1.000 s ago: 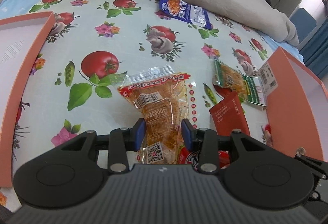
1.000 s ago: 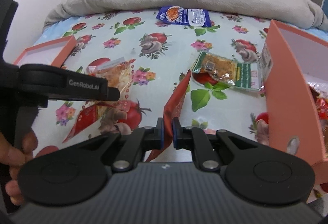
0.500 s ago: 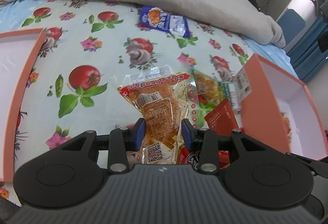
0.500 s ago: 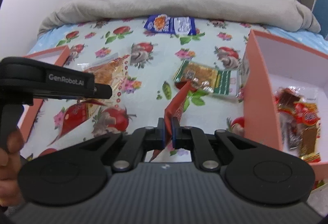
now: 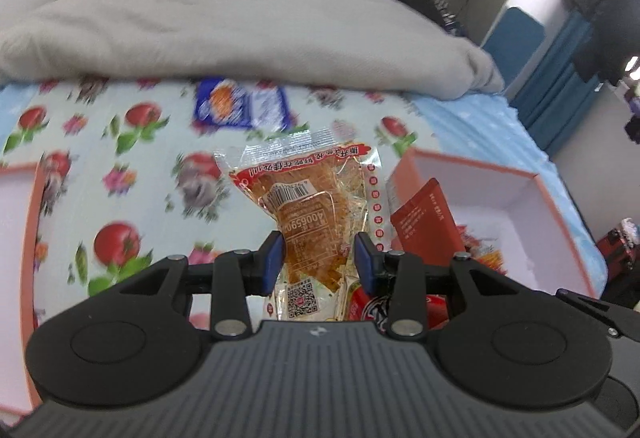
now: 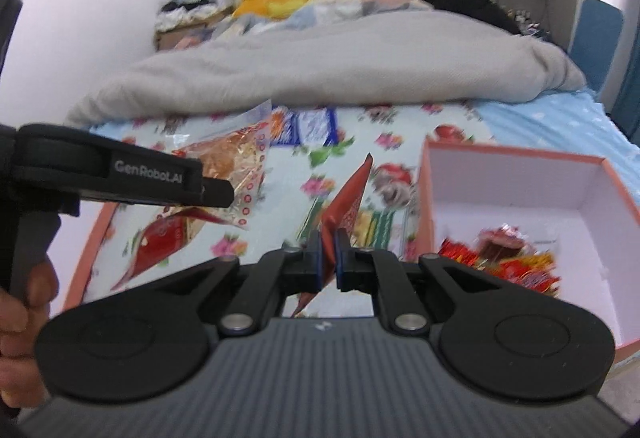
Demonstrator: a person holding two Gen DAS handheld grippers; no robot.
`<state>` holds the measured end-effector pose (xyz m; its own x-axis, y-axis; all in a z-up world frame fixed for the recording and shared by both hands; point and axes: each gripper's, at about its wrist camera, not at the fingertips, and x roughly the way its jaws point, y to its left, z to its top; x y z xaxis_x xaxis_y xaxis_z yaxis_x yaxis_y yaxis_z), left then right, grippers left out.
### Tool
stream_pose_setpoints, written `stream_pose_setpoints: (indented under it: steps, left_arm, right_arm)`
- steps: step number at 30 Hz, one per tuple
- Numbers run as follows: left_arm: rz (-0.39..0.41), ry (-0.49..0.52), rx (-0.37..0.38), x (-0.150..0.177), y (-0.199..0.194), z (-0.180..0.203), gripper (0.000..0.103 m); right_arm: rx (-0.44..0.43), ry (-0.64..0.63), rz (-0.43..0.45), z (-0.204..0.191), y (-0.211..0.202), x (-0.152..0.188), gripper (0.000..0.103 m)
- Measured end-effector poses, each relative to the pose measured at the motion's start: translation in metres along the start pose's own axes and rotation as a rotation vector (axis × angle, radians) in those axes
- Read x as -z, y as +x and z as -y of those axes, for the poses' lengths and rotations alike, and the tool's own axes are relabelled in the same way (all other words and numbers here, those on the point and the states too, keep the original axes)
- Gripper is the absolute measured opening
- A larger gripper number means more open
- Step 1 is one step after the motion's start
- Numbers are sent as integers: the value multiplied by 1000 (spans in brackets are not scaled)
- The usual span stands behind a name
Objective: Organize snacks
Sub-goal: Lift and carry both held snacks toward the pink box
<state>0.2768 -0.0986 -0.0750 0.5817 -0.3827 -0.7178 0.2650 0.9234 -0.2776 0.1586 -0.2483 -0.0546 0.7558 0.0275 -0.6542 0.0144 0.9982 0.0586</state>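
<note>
My left gripper (image 5: 319, 264) is shut on a clear packet of orange snack (image 5: 312, 197) and holds it up above the bed; a red packet (image 5: 362, 308) hangs with it. My right gripper (image 6: 328, 264) is shut on a thin red snack packet (image 6: 346, 199), held upright on edge. That packet also shows in the left wrist view (image 5: 426, 228). The left gripper with its packet (image 6: 236, 165) shows at the left of the right wrist view. An orange box (image 6: 424, 197) with white inside holds several red snacks (image 6: 504, 258).
A blue snack packet (image 5: 240, 105) lies far on the tomato-print sheet (image 5: 120, 165). A green and yellow packet (image 6: 380, 228) lies beside the box. An orange lid (image 5: 30, 238) lies at the left. A grey duvet (image 5: 240, 33) covers the far bed.
Both grippers have risen and moved toward the orange box with their packets. The box's inside now shows more fully in both views.
</note>
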Motion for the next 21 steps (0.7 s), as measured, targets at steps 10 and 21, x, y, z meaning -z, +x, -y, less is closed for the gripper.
stream_pose_setpoints:
  steps: [10, 21]
  left_arm:
    - [69, 102, 76, -45, -22, 67, 44]
    - [58, 167, 140, -61, -2, 141, 44]
  right_arm:
    - [75, 15, 114, 42, -32, -40, 4]
    - [133, 83, 140, 117, -40, -58, 3]
